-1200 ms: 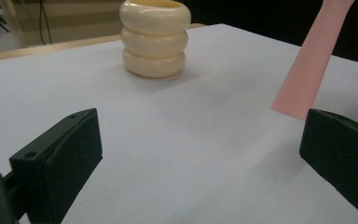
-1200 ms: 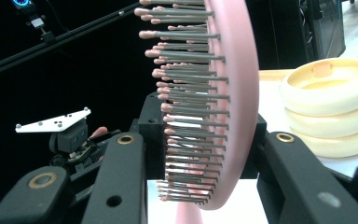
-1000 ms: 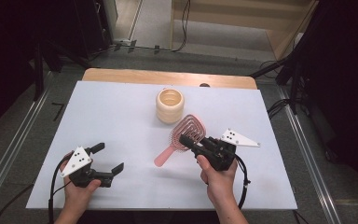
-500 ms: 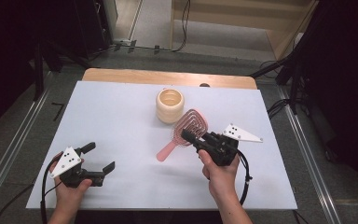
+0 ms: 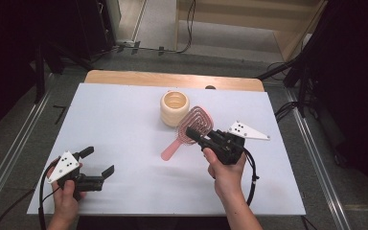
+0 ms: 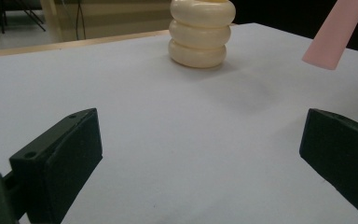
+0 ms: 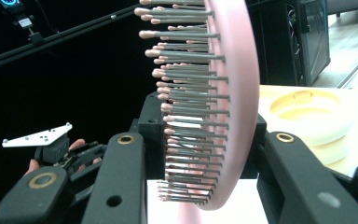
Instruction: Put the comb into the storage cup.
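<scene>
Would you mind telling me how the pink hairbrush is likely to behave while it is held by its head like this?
The pink hairbrush probably stays stiff: its handle juts out straight, unsupported, from the right tongs. It looks light, since its head is an open lattice. It could pivot or slip, because the bristles on one gripped face may flex.

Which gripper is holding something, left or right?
The right gripper: it is shut on the pink hairbrush. The left gripper is open on nothing, jaws wide apart.
</scene>
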